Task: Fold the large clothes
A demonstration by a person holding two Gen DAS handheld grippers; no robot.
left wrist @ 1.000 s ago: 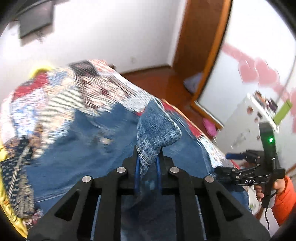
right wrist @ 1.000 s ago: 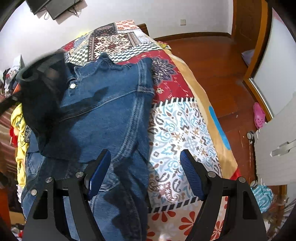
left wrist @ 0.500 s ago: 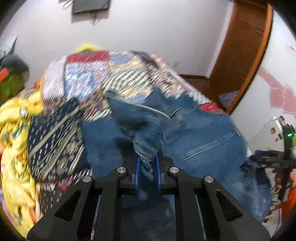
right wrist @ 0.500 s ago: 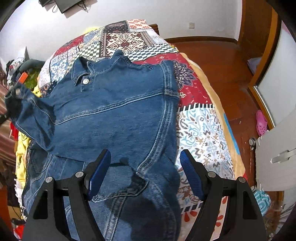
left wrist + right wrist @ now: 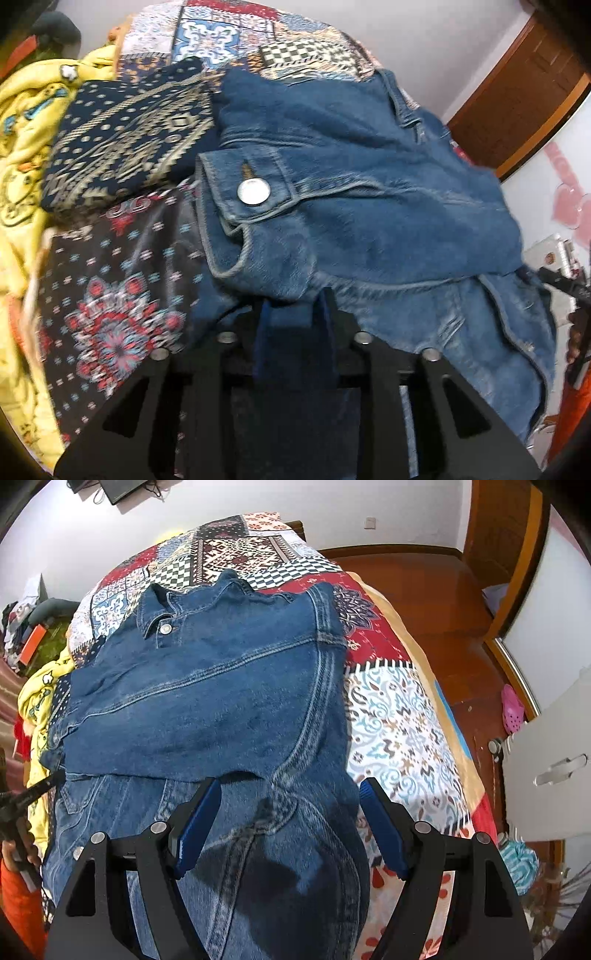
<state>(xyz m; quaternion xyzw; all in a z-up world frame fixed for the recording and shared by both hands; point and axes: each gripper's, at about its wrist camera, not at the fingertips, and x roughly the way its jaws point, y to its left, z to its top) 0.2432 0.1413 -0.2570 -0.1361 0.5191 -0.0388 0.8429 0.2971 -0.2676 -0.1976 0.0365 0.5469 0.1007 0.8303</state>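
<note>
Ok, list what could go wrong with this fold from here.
1. The left gripper is shut on the sleeve cuff; pulling further could drag the denim jacket out of its fold.
2. The right gripper is open above the jacket, so nothing pins it.
3. The yellow garment beside it might snag.

Even, bright daylight fills both views. Left wrist view is smeared with motion blur, worst at the lower left. Right wrist view stays sharp, a dark shadow on the denim jacket [image 5: 207, 701] at bottom centre. Fisheye bending and black corners all round.
</note>
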